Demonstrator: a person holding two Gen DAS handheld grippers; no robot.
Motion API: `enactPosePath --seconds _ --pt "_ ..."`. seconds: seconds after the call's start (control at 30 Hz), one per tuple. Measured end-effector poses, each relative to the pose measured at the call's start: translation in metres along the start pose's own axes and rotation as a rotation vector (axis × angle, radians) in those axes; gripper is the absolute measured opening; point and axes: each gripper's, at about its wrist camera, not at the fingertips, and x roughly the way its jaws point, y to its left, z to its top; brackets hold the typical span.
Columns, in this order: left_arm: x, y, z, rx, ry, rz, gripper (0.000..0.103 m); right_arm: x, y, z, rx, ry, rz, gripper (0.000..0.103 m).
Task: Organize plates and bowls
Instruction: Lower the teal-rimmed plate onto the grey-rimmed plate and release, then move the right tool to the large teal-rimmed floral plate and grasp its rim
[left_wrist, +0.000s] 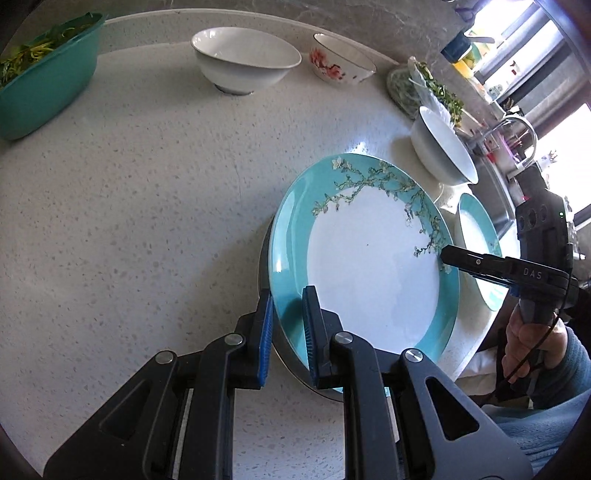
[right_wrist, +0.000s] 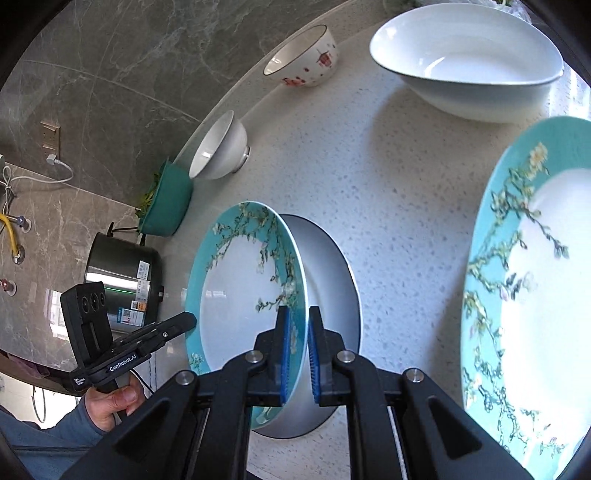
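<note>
A teal-rimmed plate with a blossom pattern (left_wrist: 369, 266) (right_wrist: 236, 295) hangs tilted just above the speckled counter (left_wrist: 147, 221), casting a grey shadow. My left gripper (left_wrist: 288, 325) is shut on its near rim, one blue pad on each face. From the opposite side, my right gripper (right_wrist: 298, 350) is shut on the same plate's rim; it appears at the plate's right edge (left_wrist: 447, 254) in the left wrist view. The left gripper (right_wrist: 186, 321) shows in the right wrist view. A second matching plate (left_wrist: 476, 236) (right_wrist: 535, 295) lies on the counter beside it.
At the back stand a small white bowl (left_wrist: 243, 62) (right_wrist: 218, 151), a red-flowered bowl (left_wrist: 340, 62) (right_wrist: 306, 55) and a wide white bowl (left_wrist: 443, 147) (right_wrist: 469, 62). A teal tub of greens (left_wrist: 40, 74), a steel pot (right_wrist: 122, 273) and a faucet (left_wrist: 517, 125) border the counter.
</note>
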Motion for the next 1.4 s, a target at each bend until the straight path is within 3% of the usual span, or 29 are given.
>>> enactPosePath --seconds 0.33,0.63,0.97,1.17,1.4 --pt "0.012 -0.003 -0.001 0.005 0.012 0.044 0.014 0.005 0.005 -0.006 -0.054 0.011 -0.063 0.012" --pt "0.02 -0.02 0.001 0.116 0.006 0.144 0.015 0.005 0.01 -0.009 -0.098 0.001 -0.129 0.013" --pt "0.022 -0.017 0.003 0.11 -0.013 0.133 0.017 0.007 0.024 -0.012 -0.206 -0.019 -0.232 0.019" --pt "0.018 -0.013 0.003 0.1 -0.023 0.132 0.017 0.009 0.036 -0.016 -0.279 -0.039 -0.292 0.036" --pt "0.011 -0.012 0.004 0.102 -0.044 0.115 0.018 0.014 0.047 -0.022 -0.334 -0.06 -0.361 0.044"
